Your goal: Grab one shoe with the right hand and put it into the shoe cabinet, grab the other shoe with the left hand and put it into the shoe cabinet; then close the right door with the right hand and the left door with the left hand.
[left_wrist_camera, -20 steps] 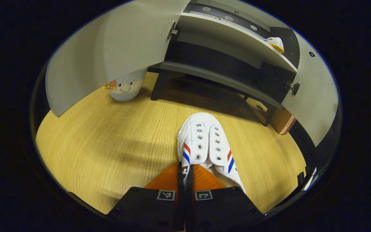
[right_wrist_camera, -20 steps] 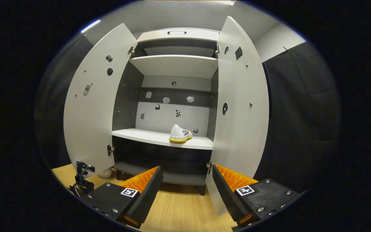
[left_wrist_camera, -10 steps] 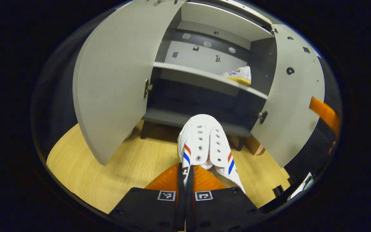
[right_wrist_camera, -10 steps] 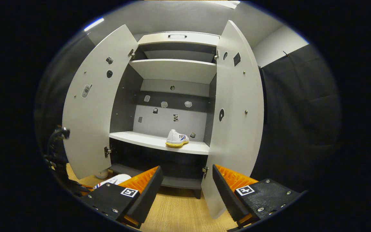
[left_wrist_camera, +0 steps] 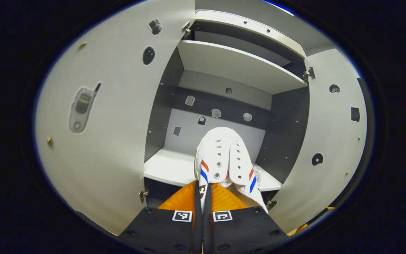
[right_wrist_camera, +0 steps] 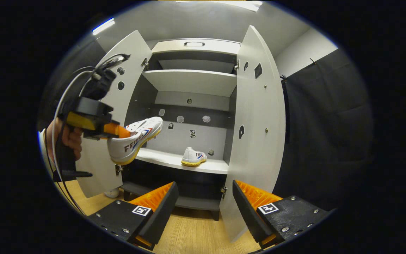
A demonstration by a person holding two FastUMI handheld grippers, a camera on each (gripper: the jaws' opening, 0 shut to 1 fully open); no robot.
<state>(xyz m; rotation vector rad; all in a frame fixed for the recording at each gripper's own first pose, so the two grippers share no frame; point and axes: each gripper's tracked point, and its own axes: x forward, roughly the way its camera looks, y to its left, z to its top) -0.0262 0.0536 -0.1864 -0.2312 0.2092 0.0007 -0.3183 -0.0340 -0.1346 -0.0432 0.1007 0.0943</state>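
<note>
Now | left gripper (left_wrist_camera: 203, 188) clamped on white sneaker's (left_wrist_camera: 226, 158) heel collar, toe ahead toward cabinet shelf (left_wrist_camera: 169, 169) | right gripper (right_wrist_camera: 203, 201) fingers apart, empty, waiting

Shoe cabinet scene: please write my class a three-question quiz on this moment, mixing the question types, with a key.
1. True or false: the left gripper is shut on a white shoe.
2. Multiple choice: the other shoe is A) on the wooden floor, B) on the cabinet's middle shelf, C) in the right gripper.
3. Fill the blank: both cabinet doors stand ____.

Key: 1 true; 2 B; 3 open.
</note>
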